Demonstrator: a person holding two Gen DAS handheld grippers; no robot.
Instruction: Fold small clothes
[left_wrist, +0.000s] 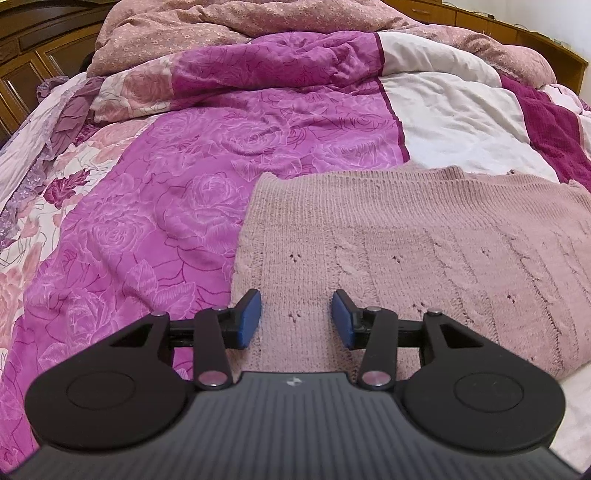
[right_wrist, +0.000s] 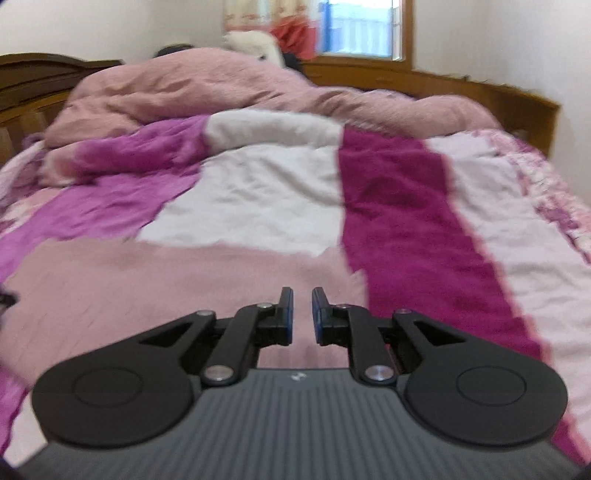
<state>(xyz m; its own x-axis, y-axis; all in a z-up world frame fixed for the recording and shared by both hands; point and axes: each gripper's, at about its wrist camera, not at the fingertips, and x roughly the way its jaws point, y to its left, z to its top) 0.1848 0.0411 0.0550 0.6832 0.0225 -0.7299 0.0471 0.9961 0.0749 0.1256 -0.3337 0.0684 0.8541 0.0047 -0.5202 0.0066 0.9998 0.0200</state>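
A dusty-pink knitted sweater (left_wrist: 406, 251) lies flat on the bed, folded into a rough rectangle. My left gripper (left_wrist: 295, 317) hovers over its near left part, open and empty, blue pads wide apart. In the right wrist view, which is blurred, the same sweater (right_wrist: 147, 288) spreads across the bed at lower left. My right gripper (right_wrist: 302, 314) is above its right part, jaws narrowly apart with nothing between them.
The bed is covered by a magenta rose-print quilt (left_wrist: 166, 206) with a white panel (left_wrist: 461, 125) and a dark magenta stripe (right_wrist: 406, 229). A bunched pink duvet (right_wrist: 221, 96) lies at the far end. A wooden headboard (right_wrist: 498, 99) and a window (right_wrist: 362, 26) stand behind.
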